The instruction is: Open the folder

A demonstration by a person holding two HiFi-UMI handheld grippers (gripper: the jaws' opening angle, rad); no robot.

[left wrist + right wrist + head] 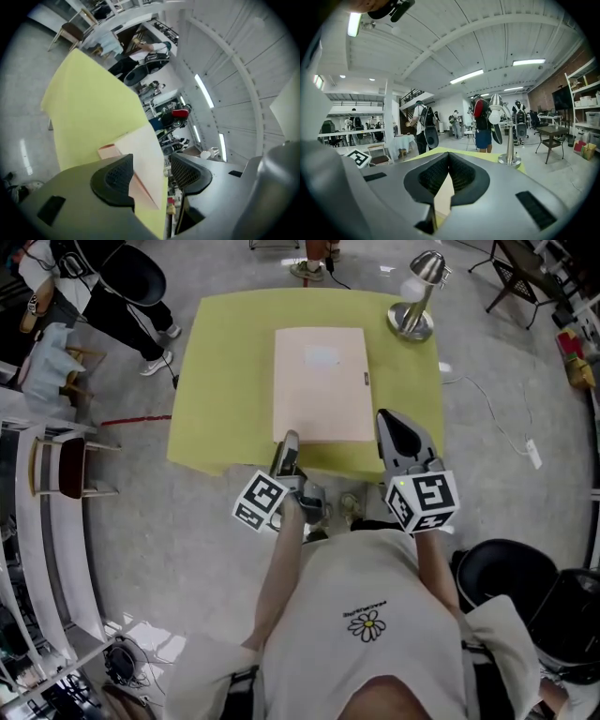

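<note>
**Status.** Left gripper (152,171): jaws wide apart and rolled on its side, at the near left corner of the folder (322,381). The corner's edge shows in the gap, but neither pad presses on it. Right gripper (449,161): jaws together with nothing seen between them, held off the table's near right edge, apart from the folder. The folder lies closed and flat, mid-table (216,362).

**Risks, near to far.**
- The left jaws may take both covers at once. No gap between the covers is visible at the corner. The whole folder would then lift, not open.
- The lower jaw may dig into the yellow top and drag it, since the corner lies flush on it.
- Nothing pins the folder. A pull at one corner would likely slide or turn it while the right gripper stays off it.
- The lamp (417,306) stands at the far right corner. A cover swung that way could probably reach its base.

**Not resolved.**
- The person's body hides part of the table's near edge.
- Whether the corner sits fully inside the left jaws or only just at their tips.
- Which long edge is the spine. The small dark mark on the right edge is too small to read.
</note>
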